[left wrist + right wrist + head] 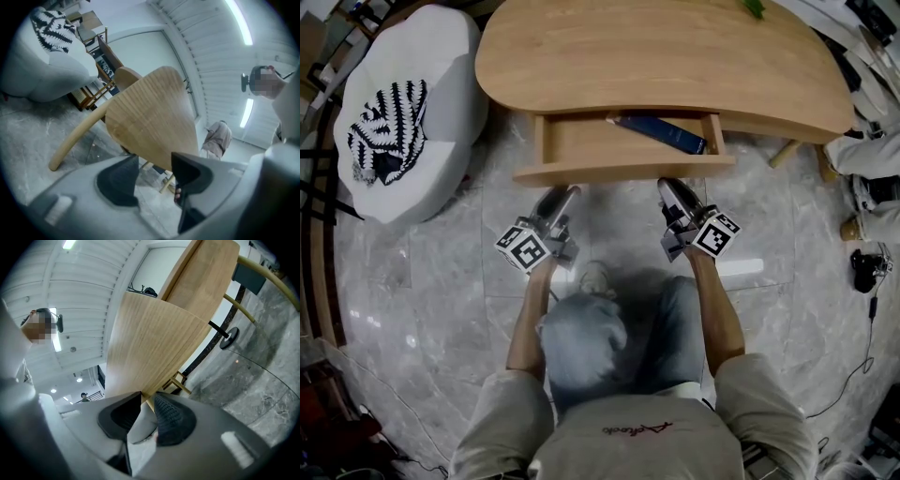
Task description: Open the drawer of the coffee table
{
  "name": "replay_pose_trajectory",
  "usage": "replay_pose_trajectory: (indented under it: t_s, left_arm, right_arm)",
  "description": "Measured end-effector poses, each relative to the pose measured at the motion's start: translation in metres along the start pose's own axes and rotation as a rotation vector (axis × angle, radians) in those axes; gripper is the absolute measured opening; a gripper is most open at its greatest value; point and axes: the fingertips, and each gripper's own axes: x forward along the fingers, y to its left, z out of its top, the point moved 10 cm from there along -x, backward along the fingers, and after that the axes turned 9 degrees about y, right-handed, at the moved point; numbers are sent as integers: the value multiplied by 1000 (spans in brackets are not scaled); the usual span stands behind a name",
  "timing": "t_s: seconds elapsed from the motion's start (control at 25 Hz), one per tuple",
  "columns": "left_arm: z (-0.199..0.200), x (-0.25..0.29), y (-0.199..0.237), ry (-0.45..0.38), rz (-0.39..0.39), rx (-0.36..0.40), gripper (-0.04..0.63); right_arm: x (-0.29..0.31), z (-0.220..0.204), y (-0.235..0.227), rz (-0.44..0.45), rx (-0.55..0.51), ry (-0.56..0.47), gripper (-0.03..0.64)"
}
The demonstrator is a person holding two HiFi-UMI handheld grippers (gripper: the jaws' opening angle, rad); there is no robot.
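Facing open drawer point(619, 172): shirt point(637, 442) script unreadable.

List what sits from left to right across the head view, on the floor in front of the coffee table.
White seat bearing a striped cloth → left gripper → right gripper → black device with a cable, near the right edge.

Light honey wood-grain coffee table point(675, 56), drawer point(595, 142) the same pale wood, dark blue book point(661, 133), white armchair point(441, 56) left of the table, black-and-white zigzag cushion point(389, 127), grey veined marble floor point(441, 281)
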Motion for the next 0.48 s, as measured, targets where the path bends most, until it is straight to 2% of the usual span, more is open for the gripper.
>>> replay_pose_trajectory:
  t_s: [0.16, 0.28, 0.4, 0.48]
  left_arm:
    - [-3, -3, 0, 11, 24, 5, 208]
    - [-12, -16, 1, 6, 59, -7, 188]
    - [-17, -28, -6, -1, 89, 8, 121]
    - [-20, -36, -12, 2, 125, 53, 19]
  right_arm:
    - [-3, -2, -3, -9, 29, 2, 91]
    - [-14, -7, -2, -51, 39, -20, 45]
    - [-23, -9, 0, -70, 36, -39, 5]
    - [-29, -10, 4, -83, 18, -37, 5]
